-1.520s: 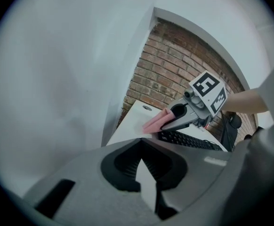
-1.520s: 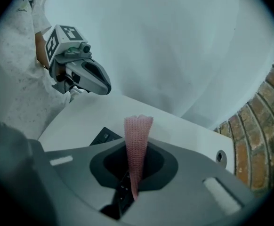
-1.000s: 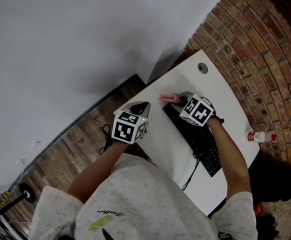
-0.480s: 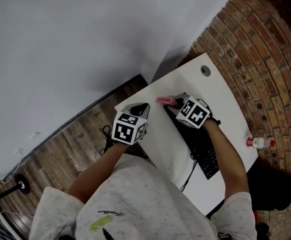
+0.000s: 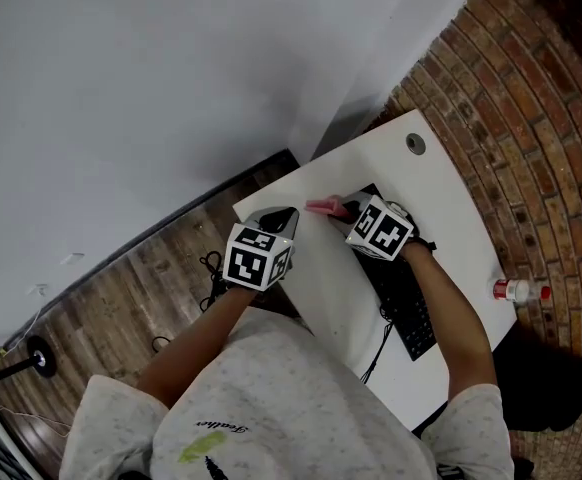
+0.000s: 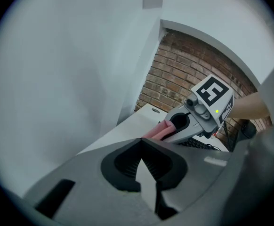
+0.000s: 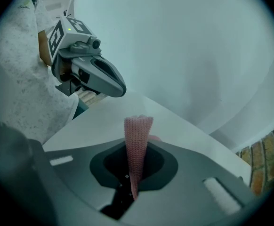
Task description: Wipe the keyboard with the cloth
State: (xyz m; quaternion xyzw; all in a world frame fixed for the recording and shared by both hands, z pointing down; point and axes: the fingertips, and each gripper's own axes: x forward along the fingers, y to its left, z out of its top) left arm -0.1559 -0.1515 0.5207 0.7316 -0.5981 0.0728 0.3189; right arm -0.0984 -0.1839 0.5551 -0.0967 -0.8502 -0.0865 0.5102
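Pink knitted cloth [image 7: 138, 135] sits clamped in the right tool [image 5: 346, 211], pinched as a narrow folded strip that sticks out ahead of the closed jaws. It looks soft, light and limp, so I judge it will fold over the keys rather than scrape them. The free end is the part to wipe with, and the present hold low on the strip seems sound. How much cloth is bunched behind the jaws cannot be seen. The left tool [image 6: 141, 140] is held beside it over the table's near-left edge, its jaws together with nothing between them. In the head view the cloth pokes out past the end of the black keyboard [image 5: 406, 298] towards bare white table [image 5: 441, 188], but whether it touches either surface cannot be told. That end of the keyboard is covered by the right tool and the person's forearm. The keyboard looks thin and light and may slide on the smooth top, so its plain frame edge would be the place to steady it. Its cable [image 5: 381, 343] drops off the near edge. Farther right, a small white bottle [image 5: 516, 290] lies by the table's end, on it or on the brick floor I cannot say.
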